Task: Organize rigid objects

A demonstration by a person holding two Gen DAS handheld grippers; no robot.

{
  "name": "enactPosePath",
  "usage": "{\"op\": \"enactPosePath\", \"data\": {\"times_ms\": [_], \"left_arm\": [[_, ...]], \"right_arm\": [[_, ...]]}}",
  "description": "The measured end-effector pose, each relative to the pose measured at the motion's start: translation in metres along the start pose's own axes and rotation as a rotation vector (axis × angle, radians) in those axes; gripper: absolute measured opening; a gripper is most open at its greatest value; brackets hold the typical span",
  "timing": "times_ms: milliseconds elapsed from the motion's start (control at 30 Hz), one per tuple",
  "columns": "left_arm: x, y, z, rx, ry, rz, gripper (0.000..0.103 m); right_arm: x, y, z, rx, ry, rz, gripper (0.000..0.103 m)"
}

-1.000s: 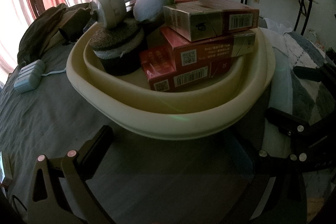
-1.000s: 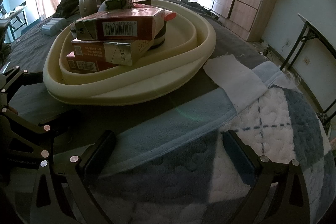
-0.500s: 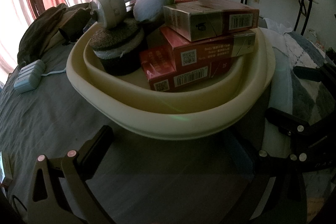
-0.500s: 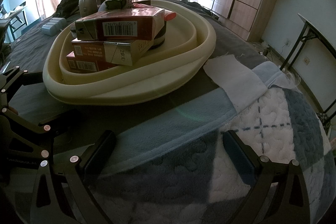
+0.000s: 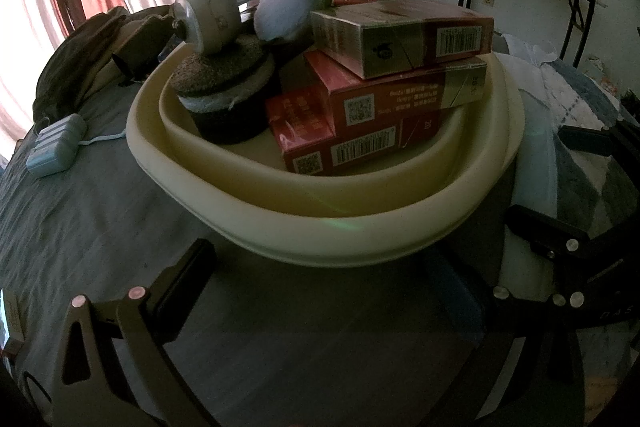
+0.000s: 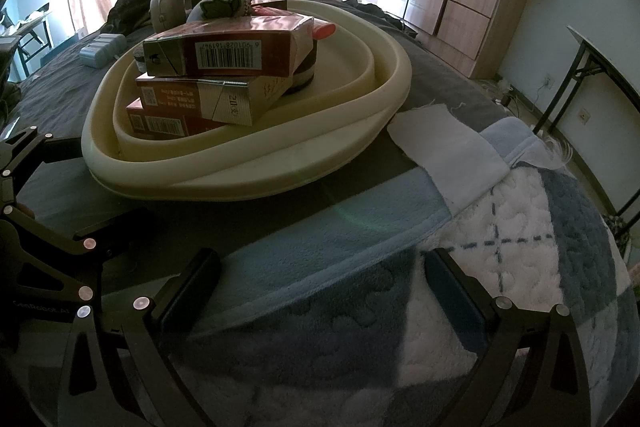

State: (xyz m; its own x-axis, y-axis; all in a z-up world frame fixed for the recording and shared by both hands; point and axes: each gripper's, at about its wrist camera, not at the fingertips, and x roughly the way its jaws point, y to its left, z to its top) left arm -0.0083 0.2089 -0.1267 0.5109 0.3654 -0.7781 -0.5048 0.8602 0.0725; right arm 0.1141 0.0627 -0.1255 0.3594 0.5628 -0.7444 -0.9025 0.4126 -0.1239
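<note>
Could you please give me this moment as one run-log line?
left gripper: open, empty | right gripper: open, empty | three red boxes stacked in cream basin | basin on bed

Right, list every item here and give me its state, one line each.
left gripper: open, empty
right gripper: open, empty
cream basin: upright on the bed, loaded
red boxes: stacked three high in the basin
round scrub pad: in the basin, capped by a grey ball
</note>
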Motion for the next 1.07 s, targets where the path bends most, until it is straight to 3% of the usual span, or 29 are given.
{"op": "enactPosePath", "data": {"times_ms": [1067], "left_arm": [[-0.0001,-0.0022,-0.0009,-0.001,0.001,-0.003,0.103]], "right_arm": [[-0.0001,-0.0002,-0.0002,-0.001,0.000,0.000,0.103]]}}
